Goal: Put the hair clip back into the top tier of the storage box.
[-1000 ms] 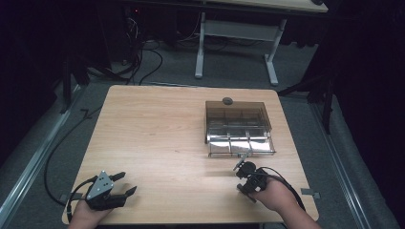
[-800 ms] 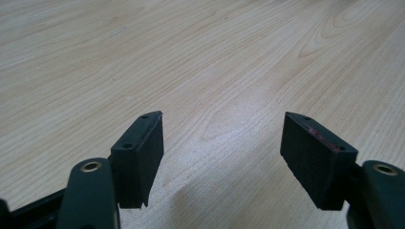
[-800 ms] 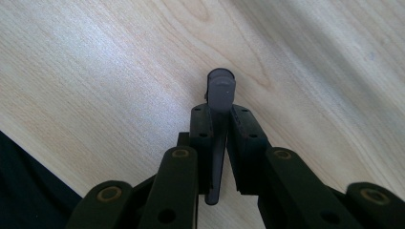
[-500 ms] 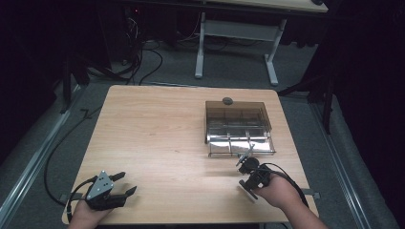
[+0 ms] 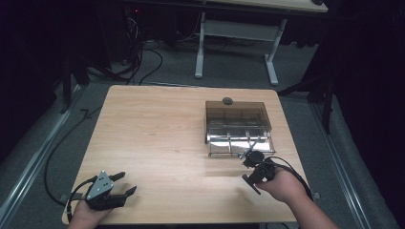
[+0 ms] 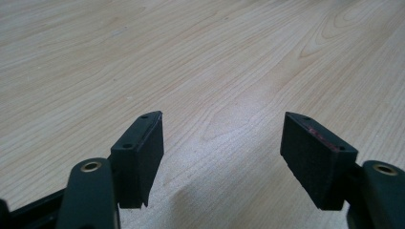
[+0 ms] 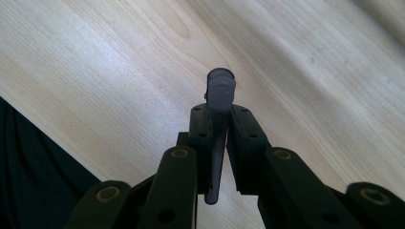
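My right gripper (image 7: 220, 114) is shut on a slim grey piece (image 7: 220, 90) with a rounded end that sticks out past the pads. In the high view this right gripper (image 5: 249, 157) hangs just in front of a smoky clear compartment box (image 5: 239, 125) at the table's right side; the grey piece is too small to make out there. My left gripper (image 5: 125, 183) rests at the table's near left corner. In the left gripper view it (image 6: 222, 143) stands open with only bare wood between its pads (image 6: 143, 148).
A small dark round object (image 5: 227, 100) lies just behind the box. The wooden table (image 5: 153, 138) has its near edge close to both hands. On the floor beyond the table are cables (image 5: 143, 62) and a desk frame (image 5: 234, 43).
The right hand has lifted a little and shifted toward the front of the box, with its grip unchanged. The left hand has stayed where it was.
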Motion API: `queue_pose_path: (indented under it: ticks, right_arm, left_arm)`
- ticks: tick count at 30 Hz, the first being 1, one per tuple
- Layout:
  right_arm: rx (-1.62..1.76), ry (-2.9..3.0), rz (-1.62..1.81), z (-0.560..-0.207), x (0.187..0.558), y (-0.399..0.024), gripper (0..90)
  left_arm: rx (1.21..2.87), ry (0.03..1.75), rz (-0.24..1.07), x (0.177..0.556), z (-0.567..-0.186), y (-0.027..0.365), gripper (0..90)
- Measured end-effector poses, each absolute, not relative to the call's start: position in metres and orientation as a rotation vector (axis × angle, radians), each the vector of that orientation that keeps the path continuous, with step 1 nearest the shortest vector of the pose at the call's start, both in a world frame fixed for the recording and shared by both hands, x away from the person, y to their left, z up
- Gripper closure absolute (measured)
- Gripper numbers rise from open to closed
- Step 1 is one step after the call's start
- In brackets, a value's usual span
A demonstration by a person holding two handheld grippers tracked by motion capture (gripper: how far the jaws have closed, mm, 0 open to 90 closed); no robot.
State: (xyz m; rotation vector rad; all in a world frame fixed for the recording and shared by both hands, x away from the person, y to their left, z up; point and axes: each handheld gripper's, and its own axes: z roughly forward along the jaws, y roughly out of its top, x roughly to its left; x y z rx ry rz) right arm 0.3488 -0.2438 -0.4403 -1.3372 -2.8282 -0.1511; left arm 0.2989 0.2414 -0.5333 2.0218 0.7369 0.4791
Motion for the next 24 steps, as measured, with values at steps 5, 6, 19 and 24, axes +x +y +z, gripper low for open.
queue_pose_path:
  ticks: [5,6,19,24]
  right_arm:
    - [-1.322,-2.842,-0.151,-0.432,0.353,-0.244,80.8]
    - [-1.336,-2.836,-0.147,-0.429,0.353,-0.243,80.8]
    - [-1.328,-2.857,-0.170,-0.404,0.365,-0.243,80.8]
    - [-1.331,-2.857,-0.168,-0.394,0.372,-0.241,80.8]
  left_arm:
    - [2.021,0.739,0.478,0.299,-0.533,0.241,31.8]
    - [2.021,0.740,0.477,0.299,-0.533,0.241,31.8]
    - [2.020,0.738,0.475,0.299,-0.533,0.242,31.8]
    - [2.019,0.737,0.474,0.299,-0.533,0.242,31.8]
